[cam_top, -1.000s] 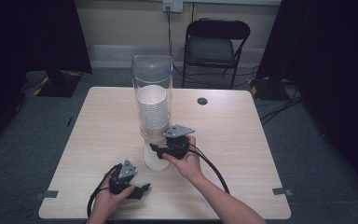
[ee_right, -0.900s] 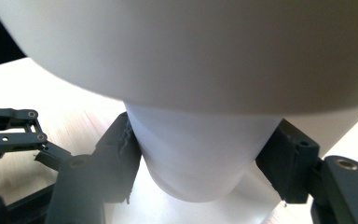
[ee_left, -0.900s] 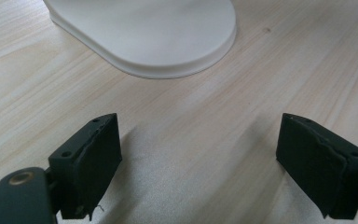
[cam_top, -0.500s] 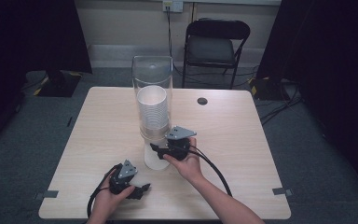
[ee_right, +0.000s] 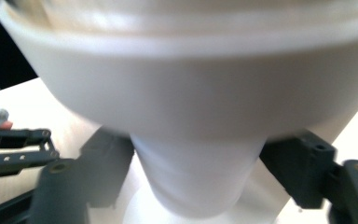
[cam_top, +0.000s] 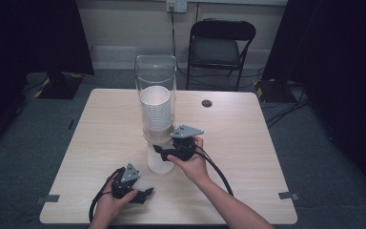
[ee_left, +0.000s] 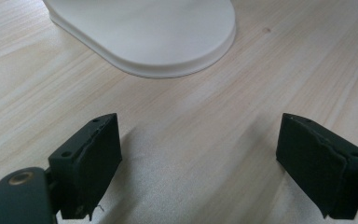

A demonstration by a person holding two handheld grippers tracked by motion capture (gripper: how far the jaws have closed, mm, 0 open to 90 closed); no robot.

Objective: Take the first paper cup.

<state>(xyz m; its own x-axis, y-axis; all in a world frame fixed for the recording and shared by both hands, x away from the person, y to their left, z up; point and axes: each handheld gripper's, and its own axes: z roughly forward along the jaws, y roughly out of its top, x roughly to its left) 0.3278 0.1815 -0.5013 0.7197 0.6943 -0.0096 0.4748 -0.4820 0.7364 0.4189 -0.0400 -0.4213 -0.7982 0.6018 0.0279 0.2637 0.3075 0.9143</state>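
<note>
A clear tube dispenser (cam_top: 155, 81) holds a stack of white paper cups (cam_top: 156, 113) and stands on a white base (cam_top: 160, 163). My right gripper (cam_top: 160, 150) reaches in under the tube from the right. In the right gripper view its jaws (ee_right: 198, 172) flank the lowest cup (ee_right: 196, 186) below the white collar (ee_right: 191, 98). The jaws have just been opening, with the cup between them, and both pads still touch its sides. My left gripper (cam_top: 147, 193) rests open near the front edge, with bare wood between its jaws (ee_left: 198, 163) and the base (ee_left: 144, 32) ahead.
The wooden table (cam_top: 100, 129) carries a small black disc (cam_top: 207, 103) at the back right. A black folding chair (cam_top: 221, 43) stands behind the table. Cables trail from both grippers toward the front edge.
</note>
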